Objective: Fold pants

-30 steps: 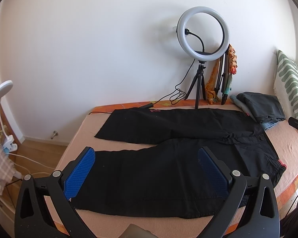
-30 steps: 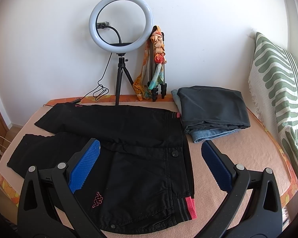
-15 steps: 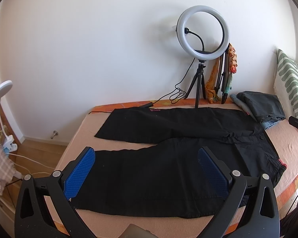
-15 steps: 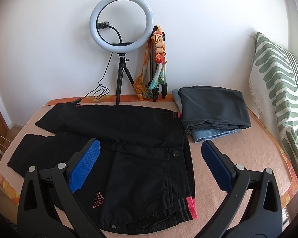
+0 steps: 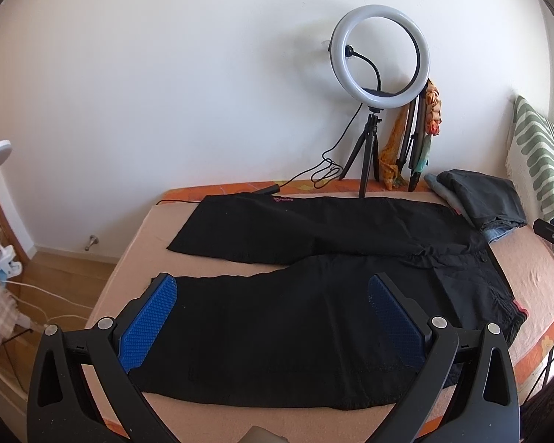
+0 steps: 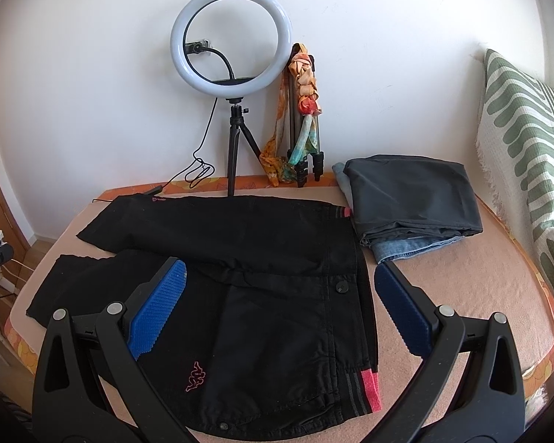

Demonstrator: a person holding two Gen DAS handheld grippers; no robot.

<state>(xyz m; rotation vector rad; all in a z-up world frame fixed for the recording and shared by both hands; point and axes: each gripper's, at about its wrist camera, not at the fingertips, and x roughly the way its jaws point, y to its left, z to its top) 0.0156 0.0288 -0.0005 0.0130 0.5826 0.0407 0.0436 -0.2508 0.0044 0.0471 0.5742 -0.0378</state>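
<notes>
Black pants (image 5: 314, 288) lie spread flat on the bed, legs to the left, waistband to the right. In the right wrist view the pants (image 6: 269, 280) show a pink logo and a red-striped waistband. My left gripper (image 5: 273, 317) is open and empty, above the near leg. My right gripper (image 6: 280, 306) is open and empty, above the waist and hip area. Neither touches the cloth.
A ring light on a tripod (image 6: 231, 40) stands at the wall behind the bed. A folded pile of dark and denim clothes (image 6: 410, 199) lies right of the waistband. A green-patterned pillow (image 6: 524, 155) leans at the right. The bed's peach cover (image 6: 461, 288) shows around the pants.
Both grippers stay open and nearly still; the views have shifted only very slightly. The pants have not moved.
</notes>
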